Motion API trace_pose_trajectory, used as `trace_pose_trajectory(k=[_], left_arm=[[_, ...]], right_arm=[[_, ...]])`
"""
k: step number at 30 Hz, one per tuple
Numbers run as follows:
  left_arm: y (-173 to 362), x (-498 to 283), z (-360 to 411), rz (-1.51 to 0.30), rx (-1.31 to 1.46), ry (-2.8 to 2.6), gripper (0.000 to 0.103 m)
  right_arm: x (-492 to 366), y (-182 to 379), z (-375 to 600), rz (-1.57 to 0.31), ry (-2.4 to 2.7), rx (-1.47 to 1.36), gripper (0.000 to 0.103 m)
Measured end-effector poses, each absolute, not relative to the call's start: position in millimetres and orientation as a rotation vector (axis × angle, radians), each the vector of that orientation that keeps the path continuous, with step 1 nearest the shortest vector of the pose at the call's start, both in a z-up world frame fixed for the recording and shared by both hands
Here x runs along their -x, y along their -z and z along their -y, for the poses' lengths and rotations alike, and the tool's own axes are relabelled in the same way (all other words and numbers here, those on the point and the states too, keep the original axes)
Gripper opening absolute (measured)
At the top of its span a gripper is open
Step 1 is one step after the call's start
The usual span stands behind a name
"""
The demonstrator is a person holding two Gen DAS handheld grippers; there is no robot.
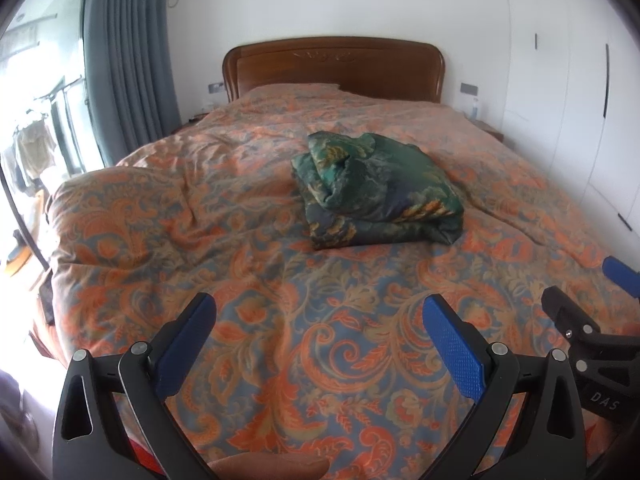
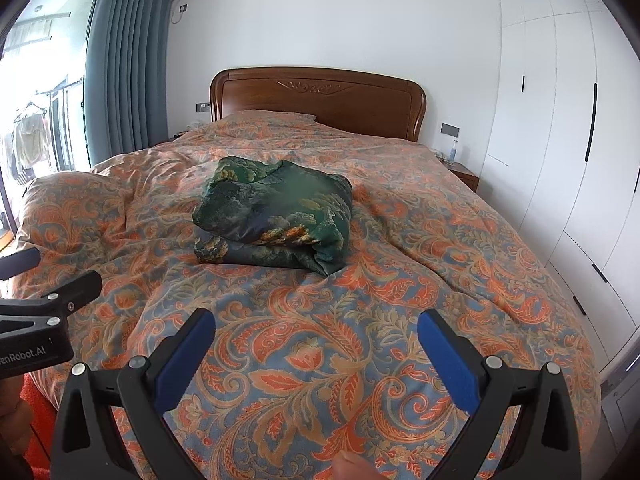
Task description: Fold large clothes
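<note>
Left wrist view: left gripper (image 1: 320, 344) is hovering over the foot end of the bed (image 1: 280, 280), tongs standing wide apart, nothing between them. The green garment (image 1: 376, 196) is lying around the middle of the bed, a bit toward the right edge, well apart from both grippers. It's already sitting as a thick folded bundle, top layer bunched and lumpy at the headboard (image 1: 332, 64) side. Right gripper (image 1: 592, 312) is showing at the right border, only partly in frame, looks spread too. A fingertip is peeking in at the bottom edge.

Right wrist view: right gripper (image 2: 316, 344) is also hanging over the foot end, tongs apart and empty. Garment (image 2: 276, 216) is sitting mid-bed, here a little toward the left edge, one rounded fold stacked on a flatter layer, a corner poking toward the foot. Left gripper (image 2: 52, 284) is poking in at the left border. Patterned bedcover (image 2: 400, 300) is rumpled, soft underneath.

Judgement: fold looks mostly done; the step in hand is probably a tidy-up or a last fold. To do it well, reach in from both sides together, pinch only garment layers at the near corners, not the bedcover beneath, and keep the lift low so the slippery-looking stack isn't sliding apart.
</note>
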State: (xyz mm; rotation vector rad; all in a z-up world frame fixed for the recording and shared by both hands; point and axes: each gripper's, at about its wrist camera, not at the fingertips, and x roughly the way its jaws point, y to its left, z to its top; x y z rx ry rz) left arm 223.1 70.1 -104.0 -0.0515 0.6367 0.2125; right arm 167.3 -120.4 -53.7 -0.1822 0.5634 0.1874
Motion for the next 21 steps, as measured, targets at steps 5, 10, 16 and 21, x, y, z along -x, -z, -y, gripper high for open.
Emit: trace_pose_trajectory(k=[5, 10, 16, 21], left_arm=[[105, -224, -71, -0.641, 0.058, -0.212, 0.103], [106, -225, -68, -0.643, 0.051, -0.208, 0.103], [107, -224, -68, -0.632, 0.056, -0.214, 0.103], [107, -222, -68, -0.614, 0.062, -0.23, 0.103]], right_arm=[[-168, 58, 122, -0.579, -0.186, 0.175, 0.103], [-171, 61, 125, -0.591, -0.183, 0.163, 0.103], [-172, 64, 126, -0.596, -0.179, 0.162, 0.103], [-174, 67, 127, -0.606, -0.177, 0.162, 0.103]])
